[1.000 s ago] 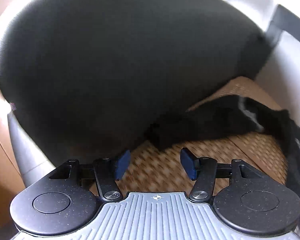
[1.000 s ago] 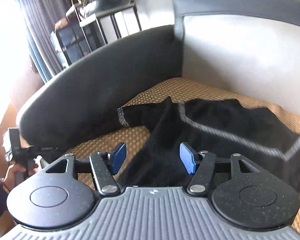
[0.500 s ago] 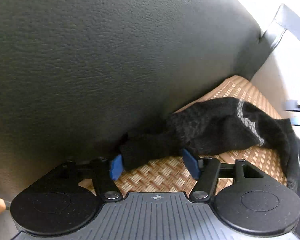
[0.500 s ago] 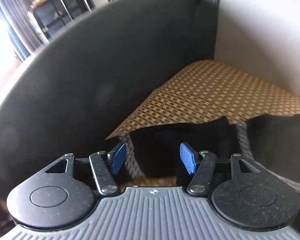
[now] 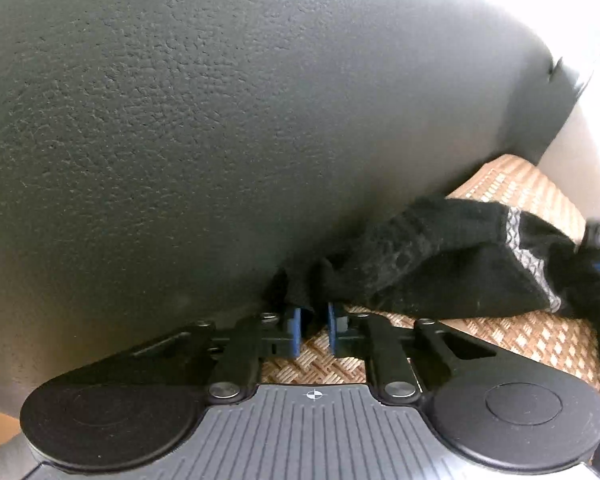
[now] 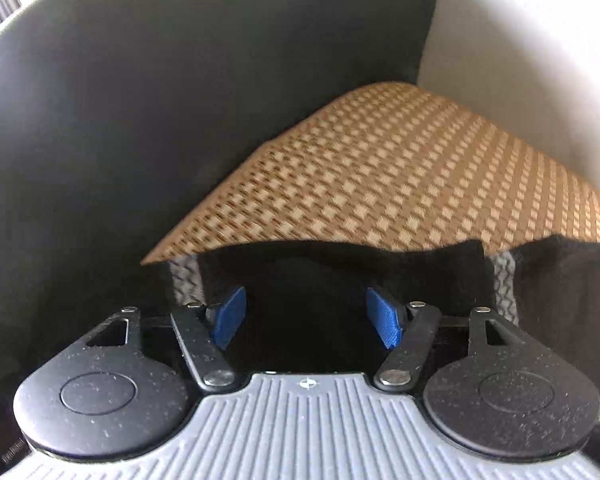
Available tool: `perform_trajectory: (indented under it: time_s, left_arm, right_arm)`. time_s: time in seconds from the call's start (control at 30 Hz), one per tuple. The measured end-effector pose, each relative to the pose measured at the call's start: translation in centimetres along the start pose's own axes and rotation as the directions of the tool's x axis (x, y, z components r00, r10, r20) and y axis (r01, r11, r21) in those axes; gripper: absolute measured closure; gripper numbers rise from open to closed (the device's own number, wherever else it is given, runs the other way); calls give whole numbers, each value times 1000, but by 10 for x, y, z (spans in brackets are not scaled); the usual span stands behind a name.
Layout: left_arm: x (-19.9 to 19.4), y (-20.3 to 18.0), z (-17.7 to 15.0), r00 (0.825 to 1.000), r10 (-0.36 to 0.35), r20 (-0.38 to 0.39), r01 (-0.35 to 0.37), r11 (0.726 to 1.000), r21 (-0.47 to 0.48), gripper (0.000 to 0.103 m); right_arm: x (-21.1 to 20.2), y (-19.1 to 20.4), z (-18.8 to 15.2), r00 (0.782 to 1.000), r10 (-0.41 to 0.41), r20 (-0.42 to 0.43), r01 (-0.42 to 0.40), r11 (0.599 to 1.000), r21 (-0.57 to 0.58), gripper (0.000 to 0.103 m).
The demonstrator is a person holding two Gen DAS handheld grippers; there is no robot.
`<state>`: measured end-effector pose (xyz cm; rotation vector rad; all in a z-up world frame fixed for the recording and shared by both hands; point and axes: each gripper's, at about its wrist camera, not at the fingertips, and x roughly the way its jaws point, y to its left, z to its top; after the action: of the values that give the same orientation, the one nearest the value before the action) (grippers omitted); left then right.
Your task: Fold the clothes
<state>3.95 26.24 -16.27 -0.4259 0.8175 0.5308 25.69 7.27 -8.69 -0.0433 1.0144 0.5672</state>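
A black knitted garment with a grey patterned band lies on the woven seat mat, one end pushed against the dark armrest. My left gripper is shut on that end of the black garment, low by the armrest. In the right wrist view the same black garment spreads under my right gripper, which is open, its blue pads either side of the cloth. The right gripper's blue tip shows at the right edge of the left wrist view.
A dark leather armrest curves close along the left of both views. A pale backrest cushion rises behind the woven mat. Bare mat stretches beyond the garment toward the back corner.
My left gripper has shut on the garment's end by the armrest. My right gripper has come lower and closer over the black cloth, still open.
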Motion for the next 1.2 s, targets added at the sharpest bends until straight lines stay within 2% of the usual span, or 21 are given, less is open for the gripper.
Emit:
perform_trajectory:
  time_s: [0.03, 0.07, 0.1, 0.2, 0.3, 0.33, 0.43, 0.57, 0.63, 0.7, 0.8, 0.83, 0.9, 0.97, 1.0, 1.03, 1.07, 1.13, 1.17, 1.2]
  left_arm:
    - [-1, 3, 0, 1000, -18, 0, 18, 1000, -10, 100]
    - [-4, 6, 0, 999, -35, -3, 35, 999, -20, 101]
    - [-7, 10, 0, 999, -52, -6, 51, 998, -32, 101]
    - [-31, 17, 4, 993, -114, 16, 115, 991, -69, 101]
    - [-76, 9, 13, 977, -195, 90, 198, 980, -27, 101]
    - [-93, 5, 16, 967, -227, 117, 229, 973, -6, 101]
    - [-150, -21, 21, 913, -365, 183, 358, 931, 68, 101]
    - [-214, -71, 12, 810, -556, 184, 527, 829, 186, 101]
    - [-234, -104, -7, 762, -633, 137, 590, 766, 256, 101]
    - [-255, -132, -30, 716, -695, 68, 647, 696, 311, 101]
    - [-258, -184, -77, 679, -730, -72, 696, 610, 378, 101]
    - [-256, -200, -98, 674, -727, -130, 707, 586, 395, 101]
    - [-247, -227, -142, 652, -708, -272, 743, 525, 415, 101]
    - [-233, -247, -186, 659, -642, -392, 745, 483, 461, 99]
    - [-226, -257, -207, 661, -603, -447, 746, 462, 480, 98]
    - [-220, -259, -217, 665, -575, -477, 745, 461, 483, 96]
    - [-214, -262, -227, 668, -545, -507, 744, 460, 486, 76]
    - [-203, -267, -246, 672, -486, -558, 740, 457, 493, 71]
    - [-201, -265, -243, 684, -488, -542, 729, 462, 505, 66]
    - [-199, -263, -239, 697, -490, -523, 717, 466, 518, 60]
  right_arm:
    - [-3, -2, 0, 1000, 13, 11, -13, 1000, 6, 63]
    - [-6, -3, -1, 999, 26, 21, -27, 1000, 13, 73]
    - [-9, -5, -1, 999, 39, 32, -40, 999, 19, 91]
    - [-18, -9, -3, 995, 78, 65, -80, 996, 37, 94]
    - [-27, -14, -4, 988, 116, 98, -121, 991, 53, 94]
    - [-37, -17, -4, 984, 131, 119, -138, 989, 59, 94]
    - [-86, -38, 0, 965, 172, 199, -190, 979, 76, 94]
    - [-154, -87, -12, 930, 194, 313, -245, 961, 131, 94]
    - [-186, -118, -28, 914, 194, 355, -266, 950, 164, 94]
    - [-209, -151, -52, 909, 171, 380, -266, 940, 213, 94]
    - [-218, -201, -105, 907, 133, 399, -279, 901, 333, 94]
    - [-220, -219, -125, 907, 123, 404, -287, 881, 376, 94]
    - [-220, -252, -176, 909, 103, 404, -300, 835, 462, 94]
    - [-210, -276, -220, 932, 60, 357, -258, 803, 537, 94]
    - [-204, -287, -241, 944, 37, 327, -229, 788, 572, 90]
    - [-199, -296, -261, 959, 5, 284, -184, 773, 607, 89]
    - [-195, -302, -276, 969, -28, 244, -138, 760, 635, 89]
    - [-203, -304, -293, 970, -55, 238, -116, 752, 649, 88]
    - [-209, -304, -301, 968, -65, 242, -113, 750, 652, 86]
    - [-214, -305, -309, 966, -75, 247, -109, 748, 655, 79]
